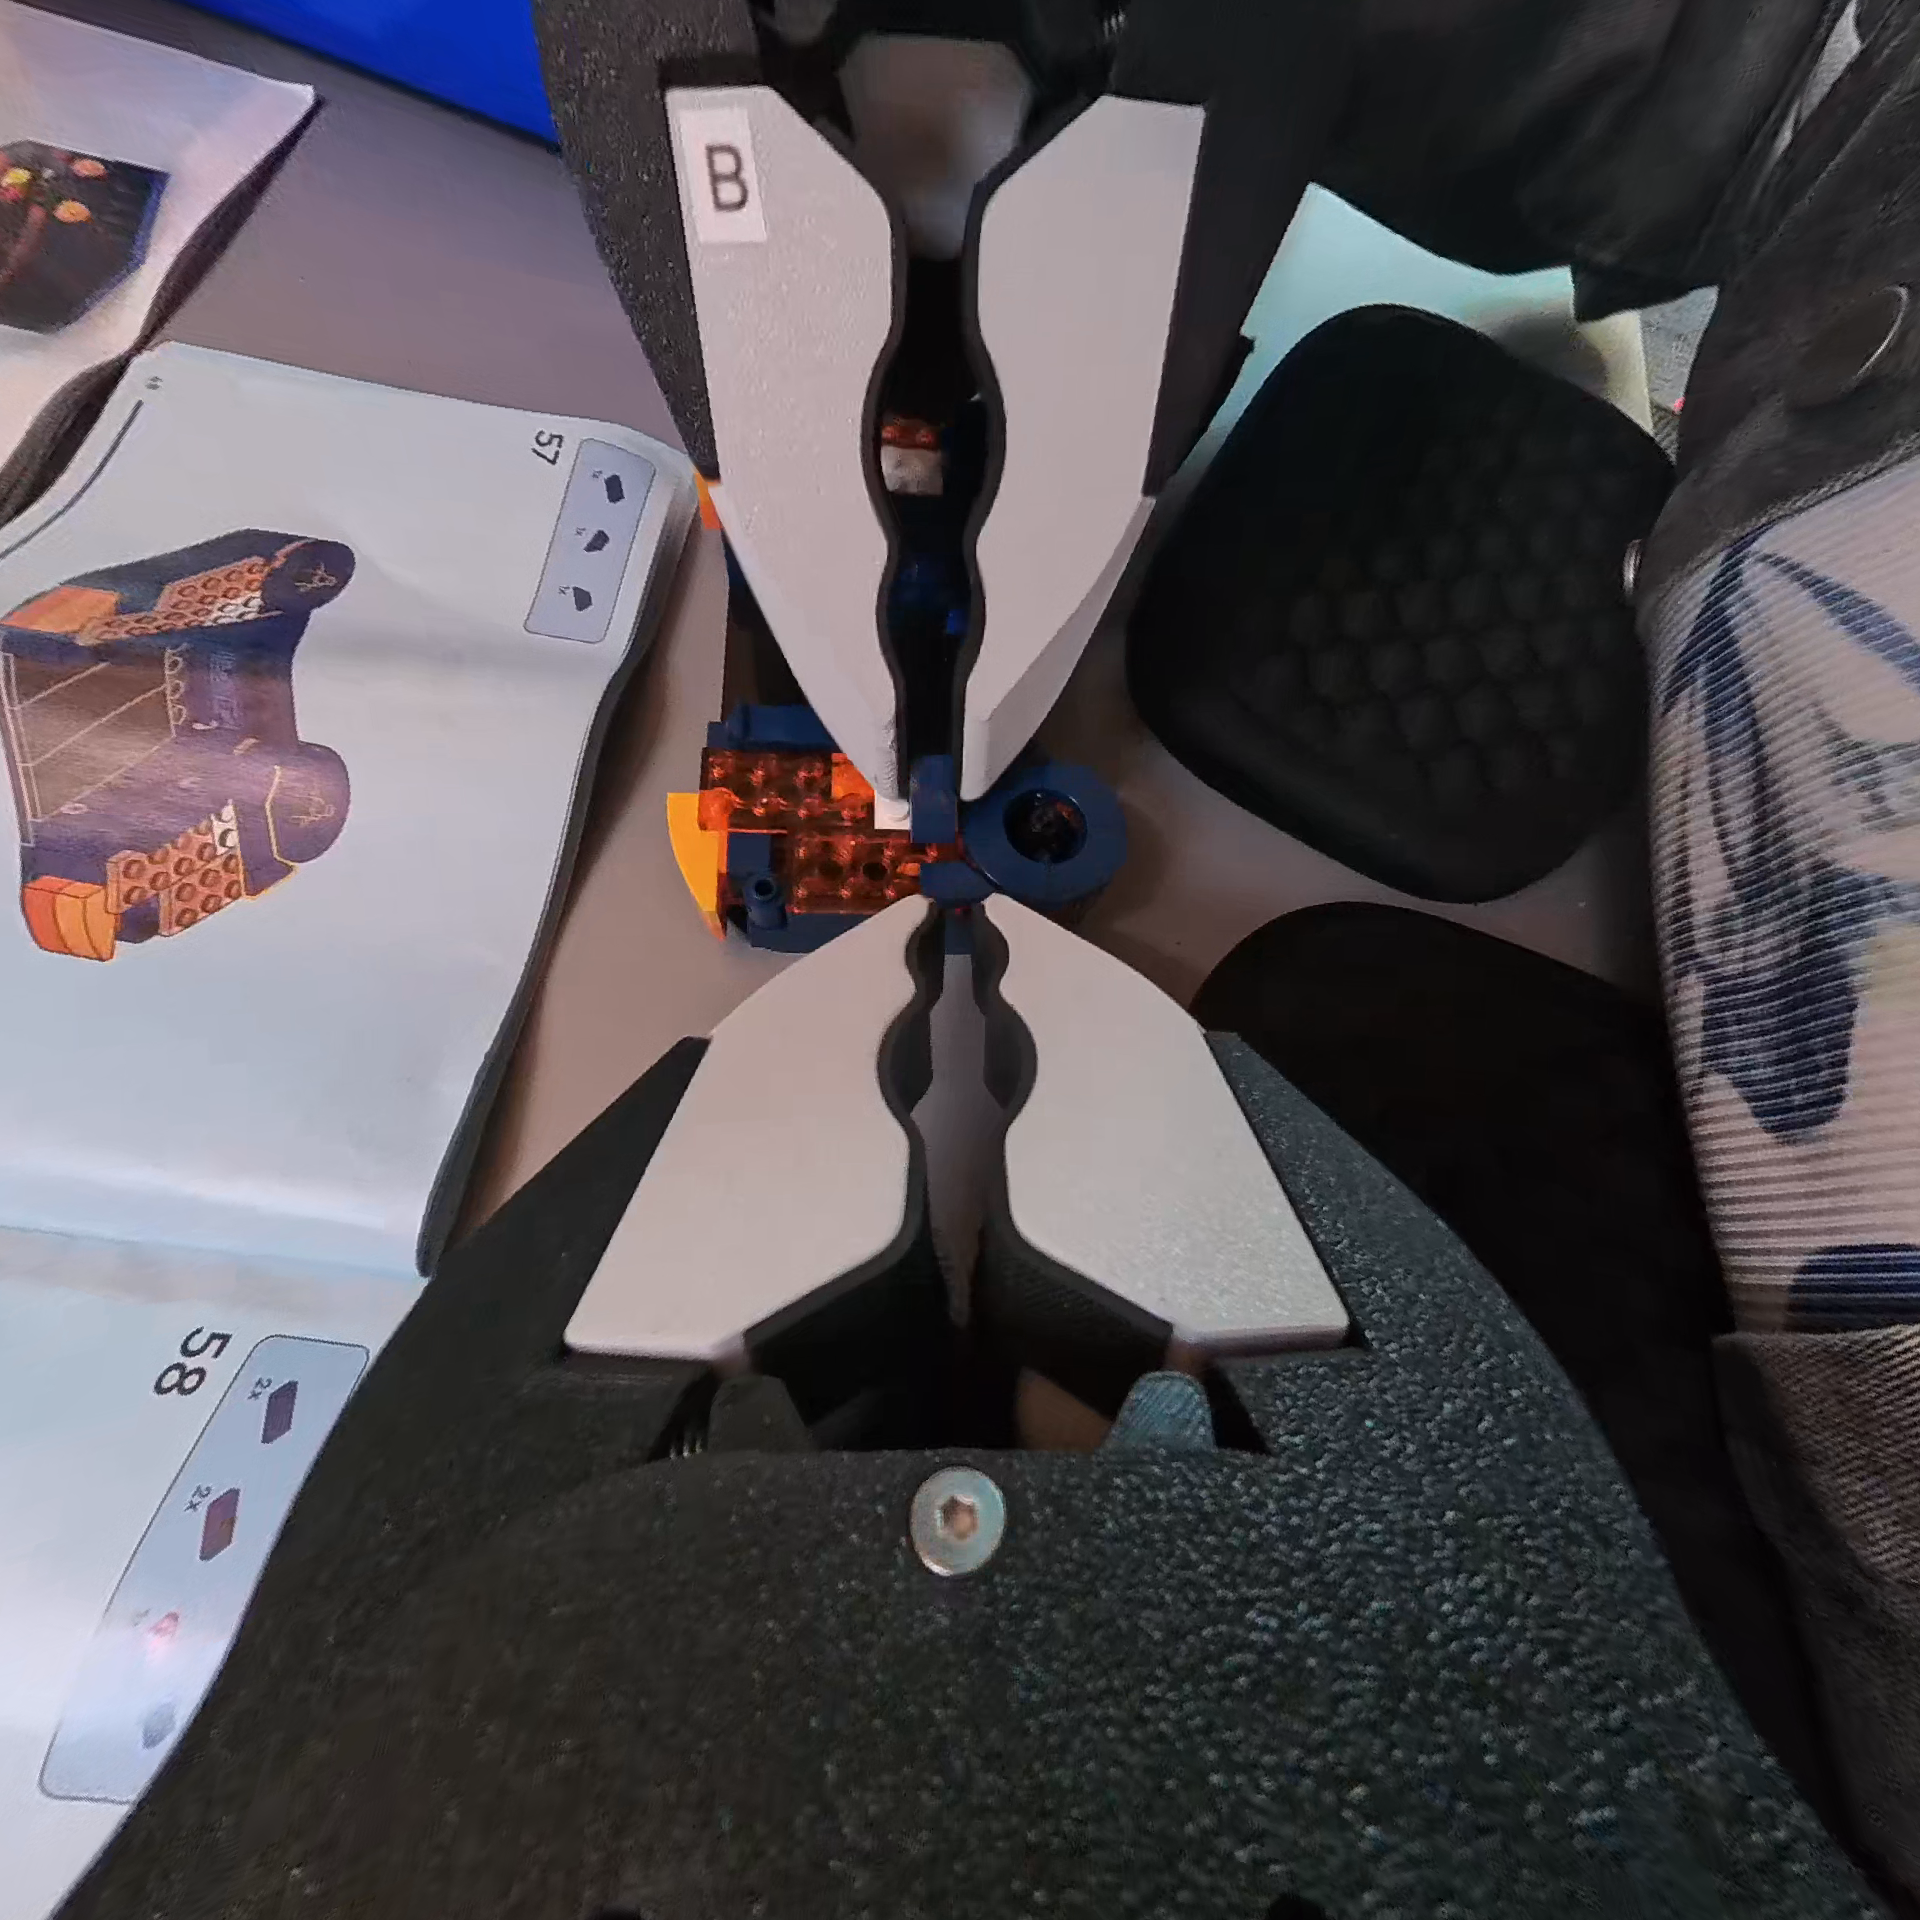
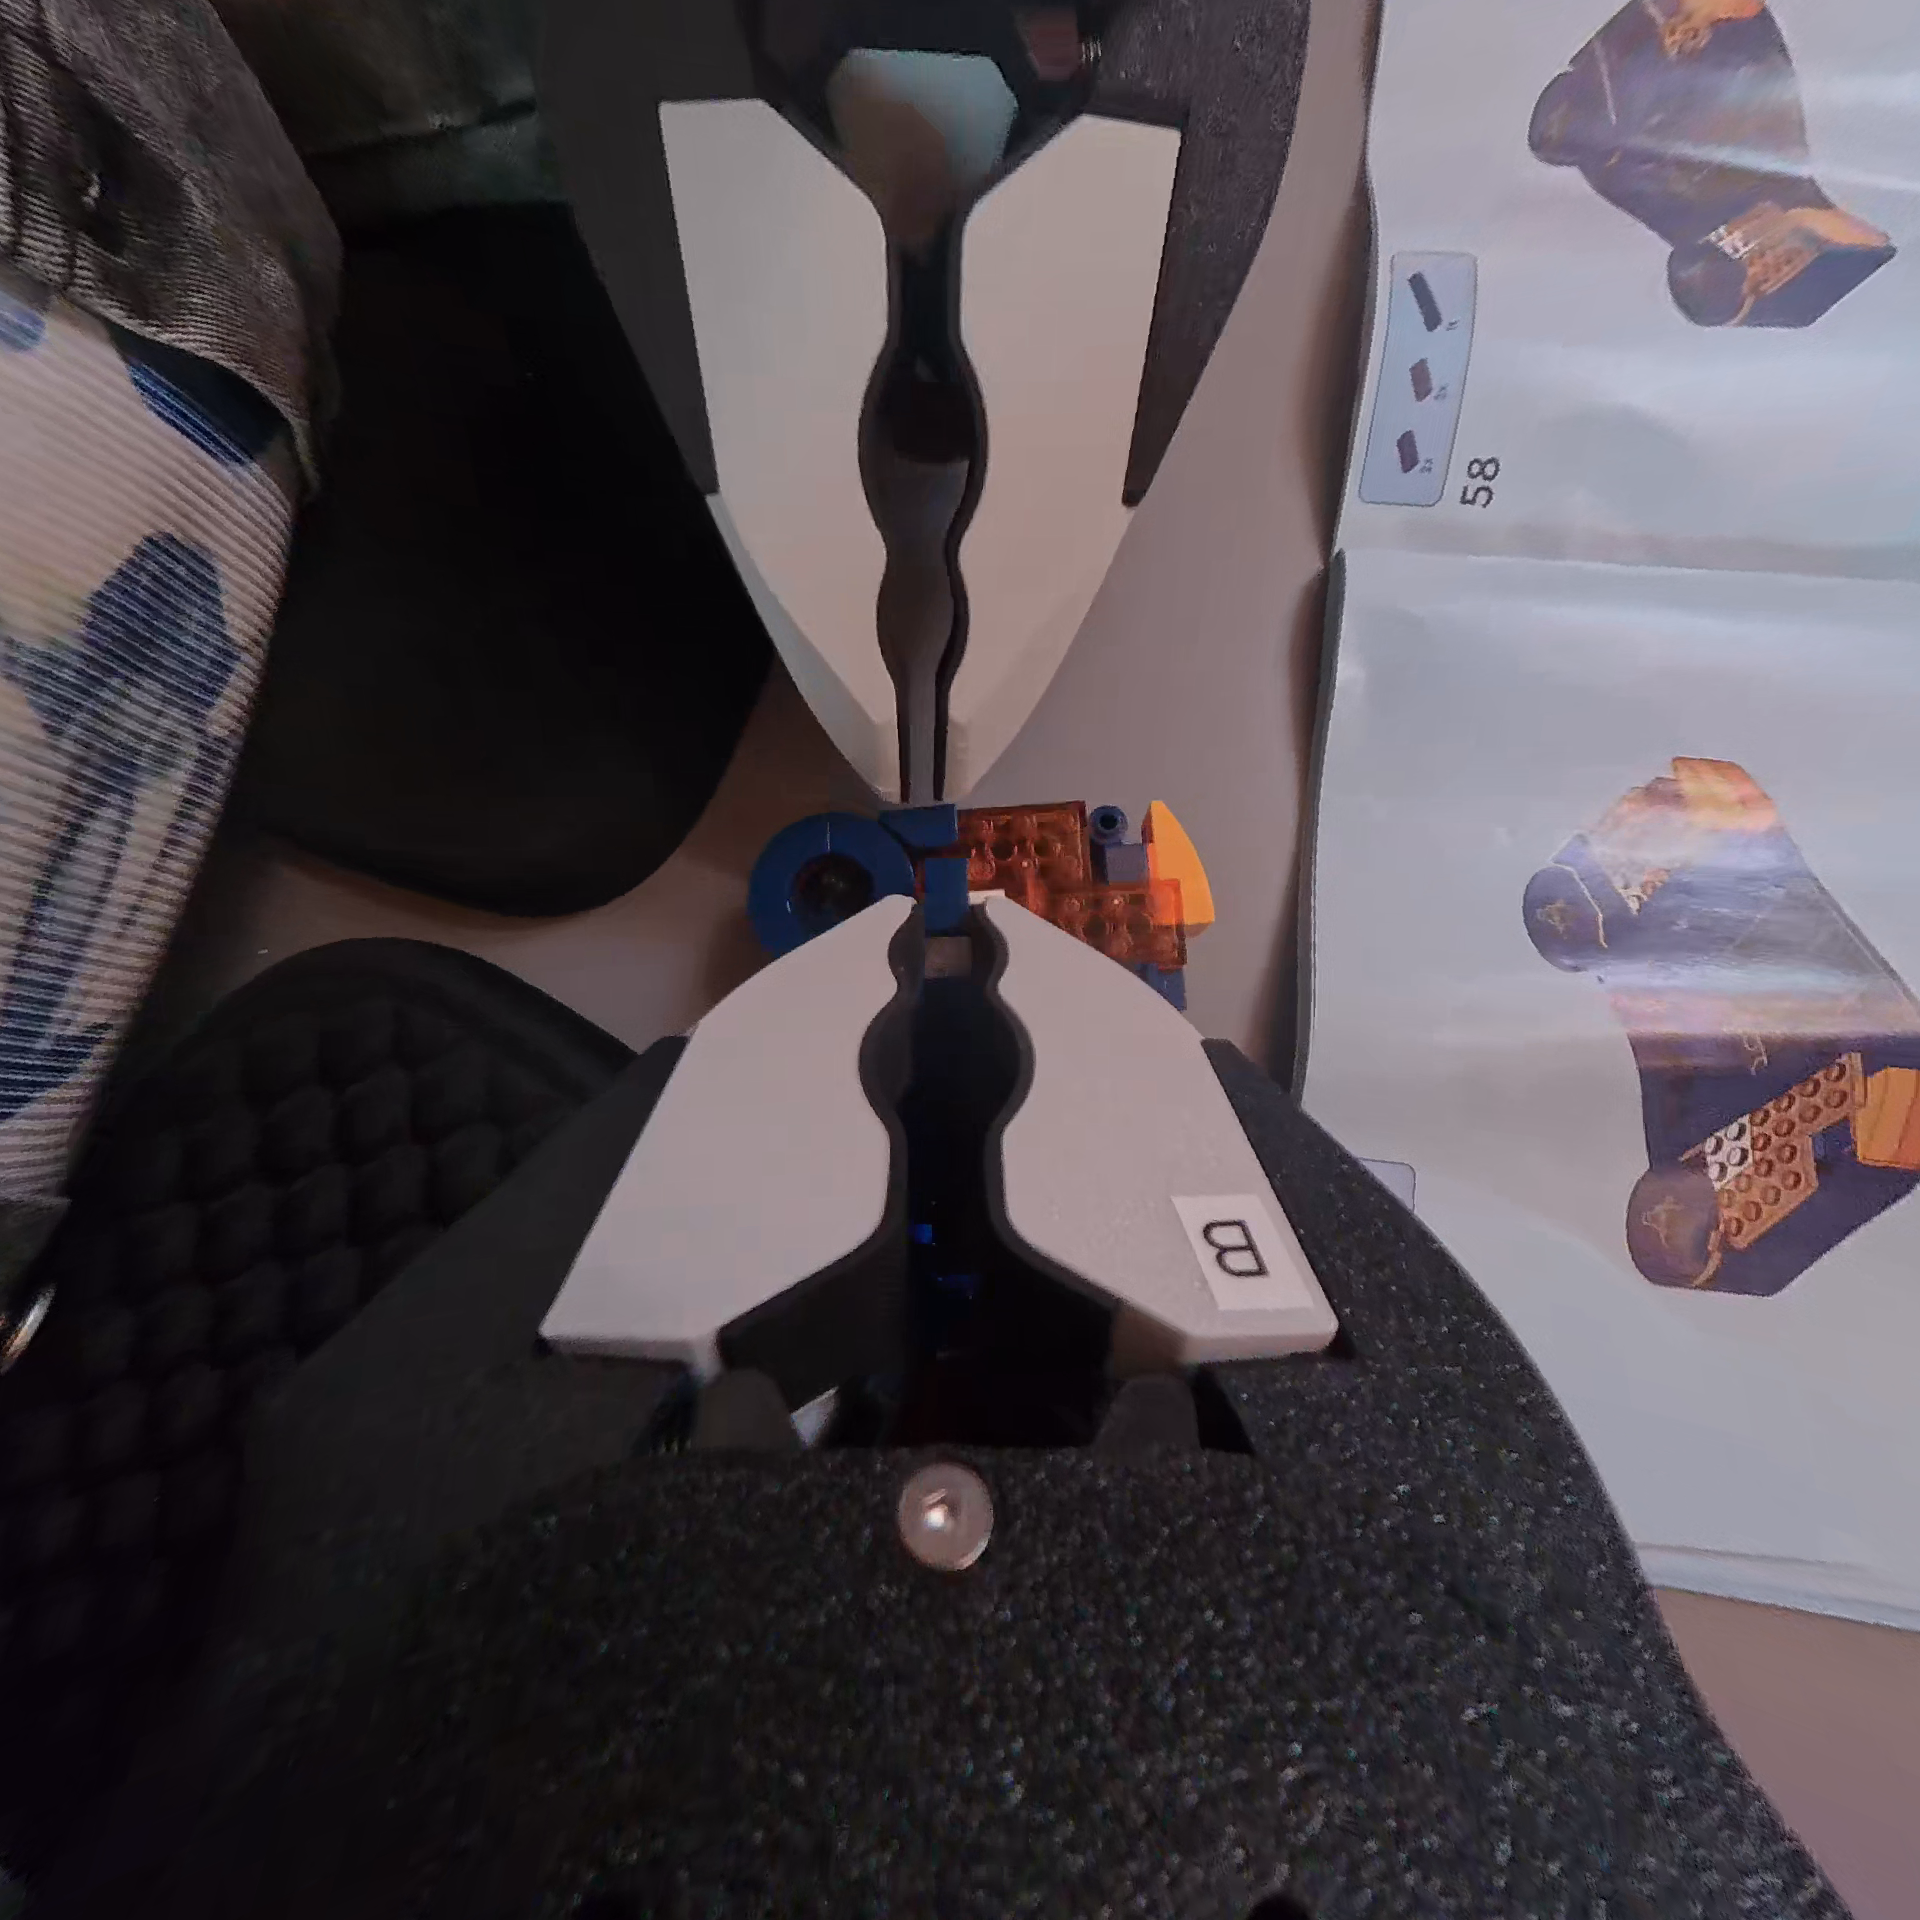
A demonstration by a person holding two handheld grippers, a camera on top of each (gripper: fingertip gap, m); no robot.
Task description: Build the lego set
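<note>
The lego model (image 1: 821,831) is a small dark blue build with clear orange plates, a yellow-orange curved end and a dark blue ring (image 1: 1044,831). It sits between the two grippers, which face each other tip to tip. My left gripper (image 1: 951,920) comes from the bottom of the left wrist view and is pinched on a dark blue part of the model's edge. My right gripper (image 2: 945,912) is shut on a small dark blue brick (image 2: 943,878) on the model (image 2: 1060,873). Each gripper also shows at the top of the other's view: the right gripper (image 1: 925,790), the left gripper (image 2: 923,792).
An open instruction booklet (image 1: 312,779) lies beside the model on the table, also in the right wrist view (image 2: 1610,831). A black case with a hexagon texture (image 1: 1403,603) and a black rounded object (image 1: 1455,1091) lie on the other side. A person's patterned clothing (image 1: 1787,831) is close by.
</note>
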